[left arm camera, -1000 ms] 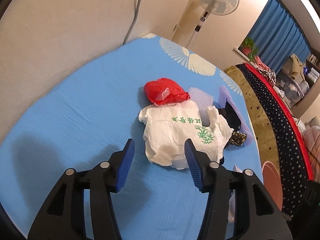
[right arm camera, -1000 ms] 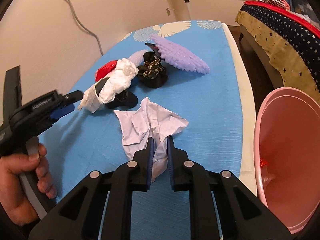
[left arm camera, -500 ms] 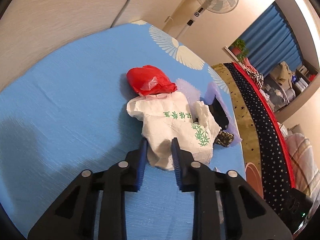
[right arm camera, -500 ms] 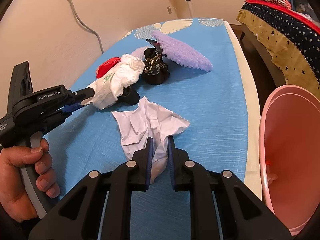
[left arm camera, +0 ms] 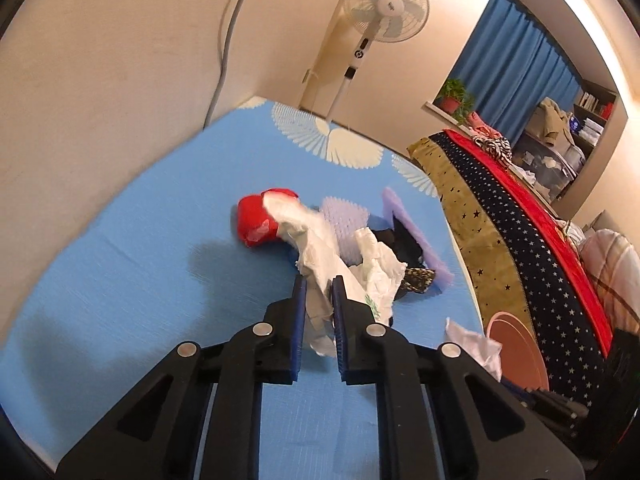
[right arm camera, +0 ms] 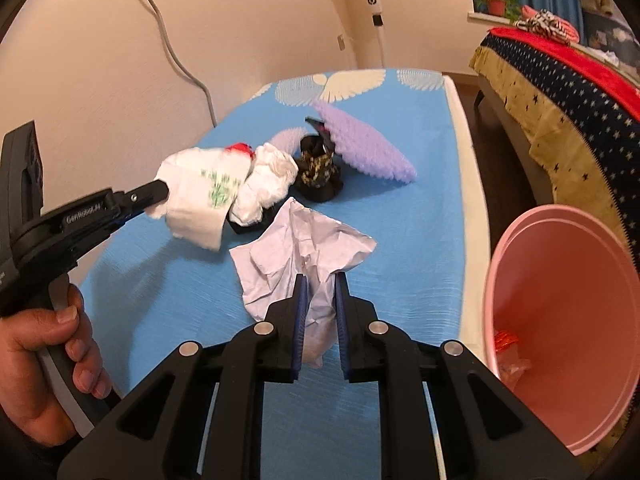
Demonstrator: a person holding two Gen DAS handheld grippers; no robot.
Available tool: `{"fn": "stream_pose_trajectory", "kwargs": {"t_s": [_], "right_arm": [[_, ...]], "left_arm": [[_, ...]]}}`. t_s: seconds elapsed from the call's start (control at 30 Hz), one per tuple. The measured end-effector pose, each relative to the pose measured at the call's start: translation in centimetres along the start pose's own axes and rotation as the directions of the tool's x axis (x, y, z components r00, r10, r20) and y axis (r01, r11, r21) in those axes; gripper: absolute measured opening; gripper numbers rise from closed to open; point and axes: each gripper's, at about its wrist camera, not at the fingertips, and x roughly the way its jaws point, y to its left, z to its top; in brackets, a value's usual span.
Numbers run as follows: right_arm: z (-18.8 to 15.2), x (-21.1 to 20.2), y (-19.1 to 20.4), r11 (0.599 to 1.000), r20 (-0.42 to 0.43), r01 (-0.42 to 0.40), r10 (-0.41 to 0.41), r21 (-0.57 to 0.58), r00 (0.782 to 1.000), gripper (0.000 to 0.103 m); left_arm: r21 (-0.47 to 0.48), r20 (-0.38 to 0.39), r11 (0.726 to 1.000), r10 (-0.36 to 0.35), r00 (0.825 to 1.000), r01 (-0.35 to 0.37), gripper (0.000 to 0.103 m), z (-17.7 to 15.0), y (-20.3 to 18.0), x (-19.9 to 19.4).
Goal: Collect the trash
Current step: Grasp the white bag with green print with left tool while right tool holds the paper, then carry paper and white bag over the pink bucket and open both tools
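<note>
Already both tongs grip trash, left tongs [left arm camera: 319, 294] closing on the white bag [left arm camera: 320, 248], right tongs [right arm camera: 319, 292] clamping crumpled paper [right arm camera: 296, 248]; the pink bin [right arm camera: 560, 320] waits right, more remains.

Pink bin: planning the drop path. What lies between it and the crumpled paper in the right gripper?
Right wrist view: only bare blue sheet between crumpled paper and pink bin.

Two claws, each holding trash above the blue bed

The right claw [right arm camera: 319, 292] pinches a crumpled white paper [right arm camera: 298, 250] over the blue sheet [right arm camera: 416, 208]. At left, a hand [right arm camera: 44, 356] holds the left claw [right arm camera: 160, 192], its jaws closing on a white bag with green print [right arm camera: 200, 196]. A pink bin [right arm camera: 560, 320] stands beside the bed at right; purple foam [right arm camera: 364, 148] and black scraps [right arm camera: 320, 176] lie beyond.
</note>
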Motion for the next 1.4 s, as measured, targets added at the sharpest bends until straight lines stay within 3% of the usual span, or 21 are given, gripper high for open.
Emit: {"fn": "stream_pose_trajectory", "kwargs": {"t_s": [0.73,1.07,1.4], "right_arm": [[-2.0,-10.3,0.2,0.996,0.147,0.087,-0.08,-0.038,0.986,0.014],[-3.5,-13.8,-1.6,0.991,0.197,0.134,-0.129,-0.01,0.972,0.014],[-3.6,-15.3,-5.0,0.974,0.251,0.223,-0.225,0.038,0.941,0.014]], "left_arm": [[0.198,0.079,0.98,-0.048,0.996,0.031,0.012,-3.6,-4.9,-8.3],[0.249,0.088,0.967,-0.072,0.994,0.048,0.012,-5.0,-6.8,-9.8],[0.309,0.065,0.948,-0.104,0.992,0.079,0.012,-6.1,-9.1,-9.1]]}}
